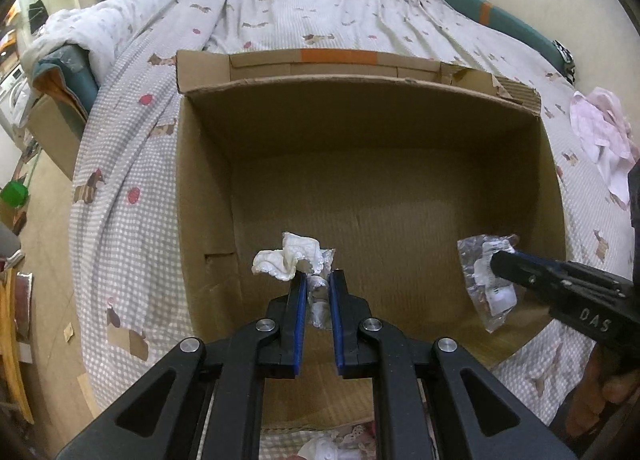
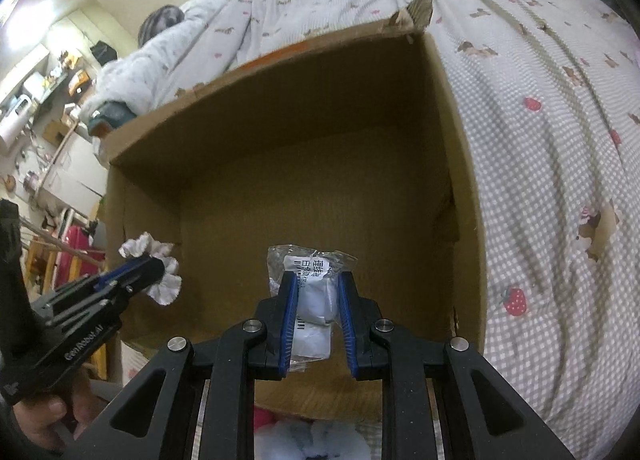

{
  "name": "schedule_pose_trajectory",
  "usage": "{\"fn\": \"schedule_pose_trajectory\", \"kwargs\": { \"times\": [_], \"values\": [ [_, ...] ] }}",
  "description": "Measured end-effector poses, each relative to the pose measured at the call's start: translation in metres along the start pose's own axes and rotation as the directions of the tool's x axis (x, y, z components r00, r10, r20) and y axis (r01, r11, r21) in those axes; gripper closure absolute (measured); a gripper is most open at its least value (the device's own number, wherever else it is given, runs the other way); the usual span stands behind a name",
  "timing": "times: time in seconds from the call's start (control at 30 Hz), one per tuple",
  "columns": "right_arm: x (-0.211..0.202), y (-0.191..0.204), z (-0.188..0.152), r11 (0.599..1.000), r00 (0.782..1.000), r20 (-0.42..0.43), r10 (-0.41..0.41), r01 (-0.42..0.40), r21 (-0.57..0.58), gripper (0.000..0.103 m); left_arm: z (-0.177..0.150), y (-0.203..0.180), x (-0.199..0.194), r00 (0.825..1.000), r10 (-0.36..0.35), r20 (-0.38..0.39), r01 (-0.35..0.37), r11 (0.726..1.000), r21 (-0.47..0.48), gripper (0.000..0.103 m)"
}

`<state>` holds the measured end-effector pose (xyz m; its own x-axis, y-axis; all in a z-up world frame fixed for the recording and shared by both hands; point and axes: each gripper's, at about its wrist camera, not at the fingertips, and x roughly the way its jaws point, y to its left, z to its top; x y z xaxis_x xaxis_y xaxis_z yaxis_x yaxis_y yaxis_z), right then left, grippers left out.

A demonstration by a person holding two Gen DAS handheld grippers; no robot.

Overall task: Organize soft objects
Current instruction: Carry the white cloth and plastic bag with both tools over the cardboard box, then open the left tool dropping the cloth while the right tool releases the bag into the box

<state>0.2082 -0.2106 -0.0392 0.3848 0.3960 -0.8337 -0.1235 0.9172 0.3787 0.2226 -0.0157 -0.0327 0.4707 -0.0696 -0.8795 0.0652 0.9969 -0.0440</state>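
Note:
An open cardboard box (image 1: 552, 180) (image 2: 460, 164) stands on a bed, and I see nothing lying inside it. My left gripper (image 1: 318, 278) hangs over its near left part, shut on a white frilly cloth (image 1: 286, 260) that bunches out past the fingertips. From the right wrist view the same cloth (image 2: 162, 286) shows in the left gripper (image 2: 160, 266). My right gripper (image 2: 318, 280) is shut on a clear plastic packet (image 2: 314, 300) with a white item and a printed label, held over the box's near right part. The left view shows that packet (image 1: 486, 280) too.
The checked bedspread (image 1: 132, 156) with dog and strawberry prints surrounds the box. A pink and white garment (image 1: 604, 132) lies on the bed to the right. More soft items (image 2: 312, 440) lie below the box's near edge. A second cardboard box (image 1: 56, 132) and clutter stand left of the bed.

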Motion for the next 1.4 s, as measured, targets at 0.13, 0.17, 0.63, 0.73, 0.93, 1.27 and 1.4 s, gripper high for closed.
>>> {"fn": "schedule_pose_trajectory", "kwargs": {
  "times": [0.13,0.17,0.63,0.73,0.93,1.27,1.4],
  "values": [
    [0.01,0.0,-0.002,1.0,0.999,-0.039,-0.017,0.017,-0.012,0.08,-0.002,-0.005,0.004,1.0,0.015,-0.009,-0.015,1.0,0.021,0.092],
    [0.01,-0.001,-0.002,1.0,0.999,-0.04,-0.013,0.013,-0.009,0.08,-0.002,-0.006,0.005,1.0,0.015,-0.011,-0.015,1.0,0.026,0.092],
    [0.026,0.005,0.006,1.0,0.997,-0.082,-0.012,0.012,0.011,0.08,-0.003,-0.01,0.01,1.0,0.01,-0.024,-0.009,1.0,0.026,0.088],
    [0.026,0.005,0.006,1.0,0.997,-0.079,-0.011,0.012,0.014,0.08,-0.003,-0.012,0.008,1.0,0.008,-0.018,-0.007,0.999,0.032,0.081],
    [0.023,0.001,0.005,1.0,0.998,-0.07,-0.003,0.005,0.019,0.08,-0.003,-0.015,0.001,1.0,0.002,0.01,-0.003,0.999,0.037,0.035],
    [-0.013,-0.001,0.014,0.999,0.995,0.102,0.007,-0.01,0.036,0.016,0.004,-0.002,-0.015,0.998,0.009,0.07,-0.006,0.999,-0.039,0.016],
    [-0.017,-0.004,0.017,0.999,0.993,0.116,0.013,-0.019,0.047,0.016,0.006,-0.006,-0.018,0.997,0.01,0.079,-0.009,1.0,-0.018,0.016]
  ]
}}
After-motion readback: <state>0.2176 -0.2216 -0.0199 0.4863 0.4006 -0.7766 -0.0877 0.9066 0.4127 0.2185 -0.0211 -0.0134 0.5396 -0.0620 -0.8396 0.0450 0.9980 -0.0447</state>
